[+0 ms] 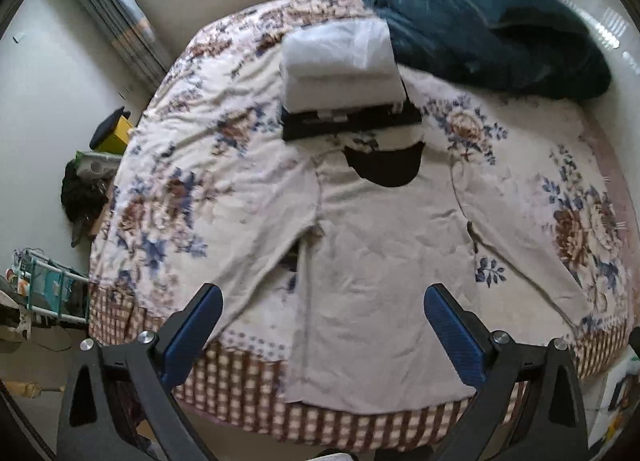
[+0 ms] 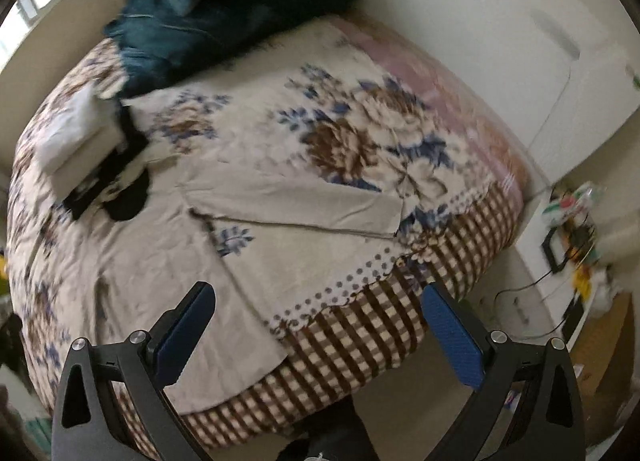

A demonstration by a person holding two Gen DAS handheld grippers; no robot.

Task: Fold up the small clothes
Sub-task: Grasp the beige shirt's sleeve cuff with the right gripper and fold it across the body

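A beige short-sleeved T-shirt [image 1: 384, 261] with a black collar lies flat on the flowered bedspread [image 1: 192, 165], its hem hanging over the near bed edge. My left gripper [image 1: 324, 325] is open and empty, above the hem. In the right wrist view the shirt [image 2: 168, 245] lies left of centre with its right sleeve [image 2: 304, 201] spread out. My right gripper [image 2: 316, 337] is open and empty, above the bed's near right corner. A stack of folded white and black clothes [image 1: 340, 73] sits beyond the collar, and shows in the right wrist view [image 2: 80, 133].
A dark teal quilt [image 1: 488, 21] is bunched at the far right of the bed. A white headboard or wall panel [image 2: 520, 61] runs along the right. Clutter stands on the floor at the left [image 1: 84, 189] and on a stand at the right [image 2: 572, 221].
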